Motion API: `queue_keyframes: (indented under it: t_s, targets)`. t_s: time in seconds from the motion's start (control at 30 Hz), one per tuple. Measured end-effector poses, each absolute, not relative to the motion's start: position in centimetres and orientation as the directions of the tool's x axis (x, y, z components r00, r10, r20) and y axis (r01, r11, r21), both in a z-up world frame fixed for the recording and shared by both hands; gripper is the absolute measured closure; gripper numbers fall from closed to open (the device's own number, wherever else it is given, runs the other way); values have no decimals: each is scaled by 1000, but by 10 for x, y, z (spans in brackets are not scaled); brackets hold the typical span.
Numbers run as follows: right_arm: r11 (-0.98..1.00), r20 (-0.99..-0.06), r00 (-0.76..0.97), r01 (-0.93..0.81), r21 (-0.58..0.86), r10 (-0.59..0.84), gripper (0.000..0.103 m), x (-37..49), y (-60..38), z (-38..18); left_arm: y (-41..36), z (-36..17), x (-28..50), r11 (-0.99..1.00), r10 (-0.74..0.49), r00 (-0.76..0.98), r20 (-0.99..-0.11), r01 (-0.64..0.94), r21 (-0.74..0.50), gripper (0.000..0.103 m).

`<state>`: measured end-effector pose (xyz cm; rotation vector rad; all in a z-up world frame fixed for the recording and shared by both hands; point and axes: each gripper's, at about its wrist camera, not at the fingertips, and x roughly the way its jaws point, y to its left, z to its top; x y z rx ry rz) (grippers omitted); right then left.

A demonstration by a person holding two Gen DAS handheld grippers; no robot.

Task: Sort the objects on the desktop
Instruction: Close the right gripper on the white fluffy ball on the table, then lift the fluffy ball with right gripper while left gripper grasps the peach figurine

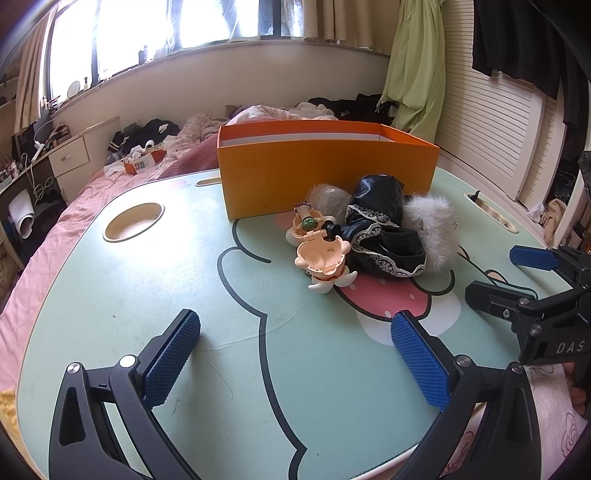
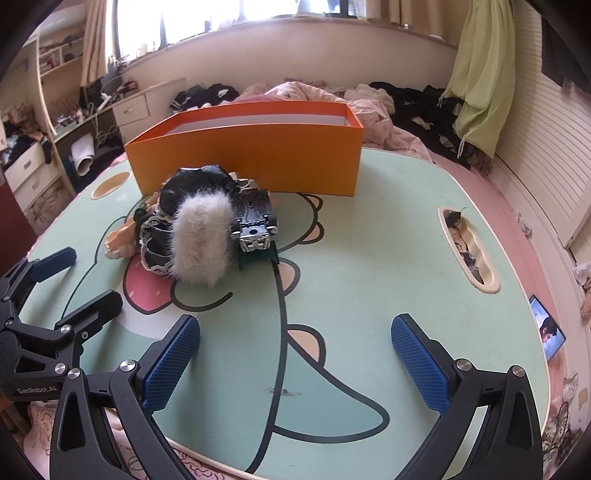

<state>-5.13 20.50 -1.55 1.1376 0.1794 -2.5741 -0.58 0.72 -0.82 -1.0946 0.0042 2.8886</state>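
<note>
I see daylight pouring from the blown-out windows (image 1: pixel 155 33) behind, throwing a glare patch on the desk (image 1: pixel 155 258), while fisheye bending curves and darkens both pictures' edges, centre staying sharp.

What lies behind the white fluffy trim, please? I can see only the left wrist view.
Observer: A silver toy car lies there, underside up, against the white fluffy trim.
Operator: Thank you. Is the right gripper holding anything?
Observer: No. The right gripper is open and empty, its pads over bare table.
Operator: Is there anything beyond the table's right edge?
Observer: Yes, a phone with a lit screen lies on the pink bedding there.
</note>
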Motion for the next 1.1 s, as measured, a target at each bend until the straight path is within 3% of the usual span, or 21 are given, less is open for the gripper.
queue_keyframes:
  t_s: [0.13,0.27,0.4,0.57,0.63,0.93,1.1]
  targets:
    - [-932,-703,-640,352,90,-310,23,-52,213,-4,7,-8,-6,-999,49,-748,-661,-51,-17,0]
    - [-895,-651,-631,404,189,-422,33,-61,208,18,7,-7,-6,-999,49,-749,-660,-50,-17,0]
    - [-854,-644,-583,462,238,-495,54,-76,185,27,7,-7,-5,-999,49,-749,-660,-51,-17,0]
    - [-868,-697,-564,464,175,-443,59,-88,158,17,7,-7,-5,-999,49,-750,-660,-51,-17,0]
    - [-866,-701,-563,473,162,-439,78,-86,157,16,7,-8,-5,-999,49,-750,-660,-51,-17,0]
    - [-829,-648,-551,501,248,-527,80,-61,185,21,7,-8,-5,-999,49,-750,-660,-50,-17,0]
    - [-875,-685,-585,455,168,-435,80,-40,207,23,7,-8,-4,-999,49,-750,-659,-51,-17,0]
